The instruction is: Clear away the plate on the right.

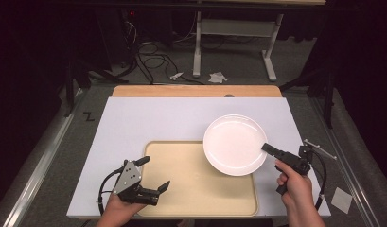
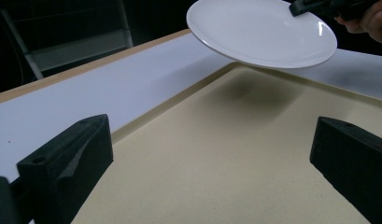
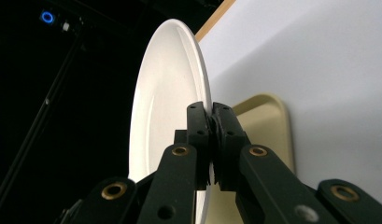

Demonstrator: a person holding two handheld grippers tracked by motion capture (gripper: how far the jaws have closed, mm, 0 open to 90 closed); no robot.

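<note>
So 1 plate, 1 tray; right tongs pinching plate, left tongs spread

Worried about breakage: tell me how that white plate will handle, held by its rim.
The plate looks stiff and glazed, so probably slippery and breakable. The right hand-held gripper pinches only its rim above the tray, so it may sag or slip.

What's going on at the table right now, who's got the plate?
The right gripper is clamped on the rim of the white plate and holds it in the air over the far right corner of the beige tray, casting a shadow on it. The left gripper sits with its jaws open and nothing between them, low over the tray's near left part. The tray lies on the white tabletop.
</note>
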